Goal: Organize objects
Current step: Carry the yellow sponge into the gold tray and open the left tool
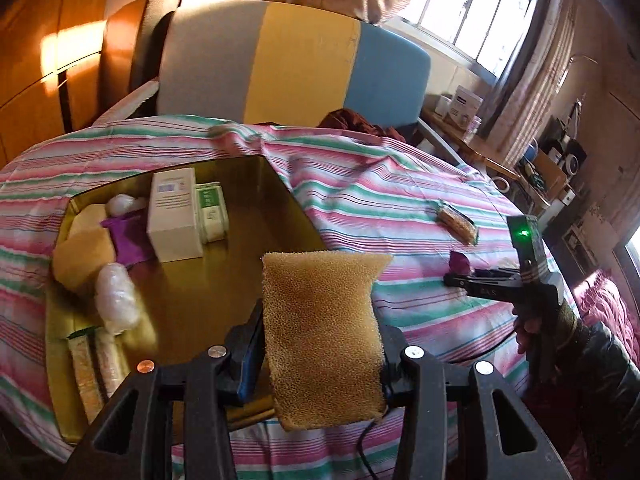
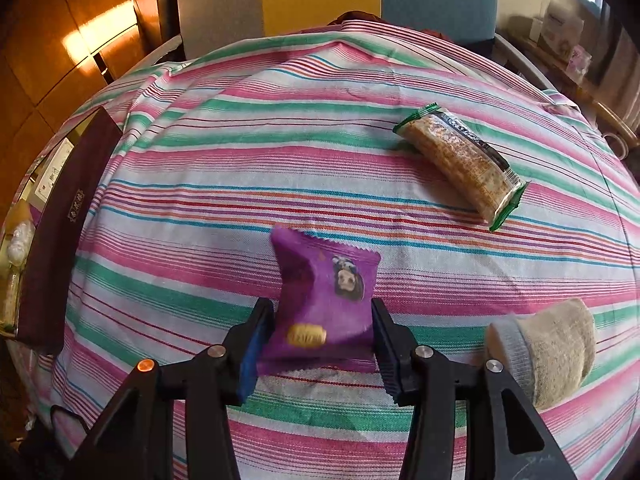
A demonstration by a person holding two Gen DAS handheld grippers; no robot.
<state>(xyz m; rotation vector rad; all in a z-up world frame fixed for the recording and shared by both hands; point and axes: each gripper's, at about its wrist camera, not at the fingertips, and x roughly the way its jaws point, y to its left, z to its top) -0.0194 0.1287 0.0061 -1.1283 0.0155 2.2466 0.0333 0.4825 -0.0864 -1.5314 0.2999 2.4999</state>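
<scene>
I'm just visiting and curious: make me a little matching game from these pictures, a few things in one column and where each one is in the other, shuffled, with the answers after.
Things:
1. tan porous sponge
2. purple foil snack packet
3. green-ended cracker bar in clear wrap
4. tall white cardboard box

Places:
A. lying loose on the striped cloth
B. standing inside the gold-lined tray
C. between the fingers of the left gripper
D. between the fingers of the right gripper

Pairs: 1-C, 2-D, 3-A, 4-B
</scene>
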